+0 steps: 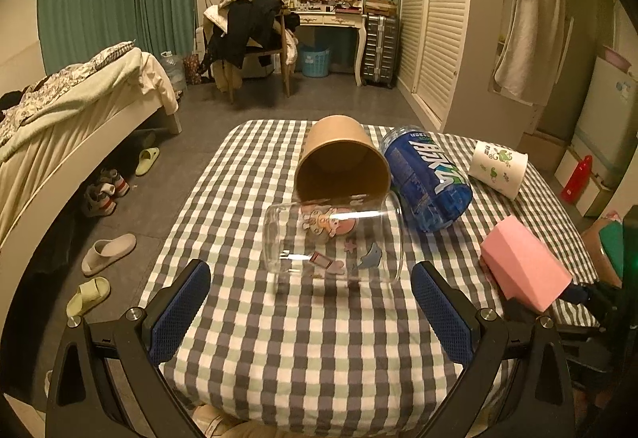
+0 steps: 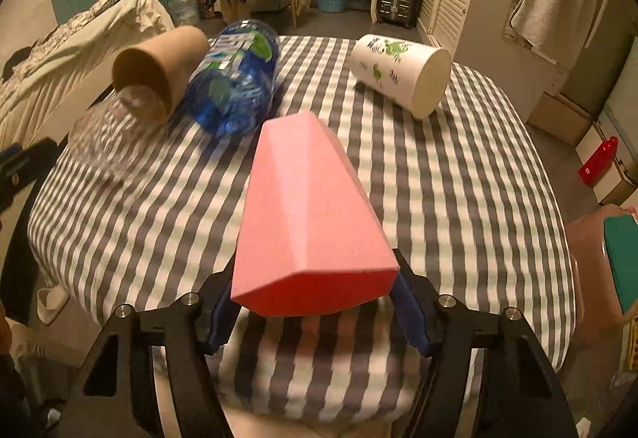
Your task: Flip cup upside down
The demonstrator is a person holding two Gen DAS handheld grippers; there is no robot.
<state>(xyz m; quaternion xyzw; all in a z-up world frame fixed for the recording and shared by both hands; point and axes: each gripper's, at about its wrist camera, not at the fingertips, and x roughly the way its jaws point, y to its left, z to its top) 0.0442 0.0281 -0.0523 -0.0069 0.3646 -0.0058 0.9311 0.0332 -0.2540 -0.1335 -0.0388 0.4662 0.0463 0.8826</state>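
Right gripper point(image 2: 315, 302): clamped on pink cup point(image 2: 307, 214), carried on its side above checked table point(image 2: 458, 198), clear of the cloth
Left gripper point(image 1: 311, 302): spread wide, empty, just short of clear glass cup point(image 1: 333, 238) lying on its side
Blue bottle point(image 1: 426, 178), brown paper cup point(image 1: 343, 162), white printed cup point(image 1: 498, 168): all lying down at far end
Step in hand, judged: pink cup lifted, inversion not yet done
Next move, judged: wrist roll to bring mouth down, then lowering onto bare cloth near edge
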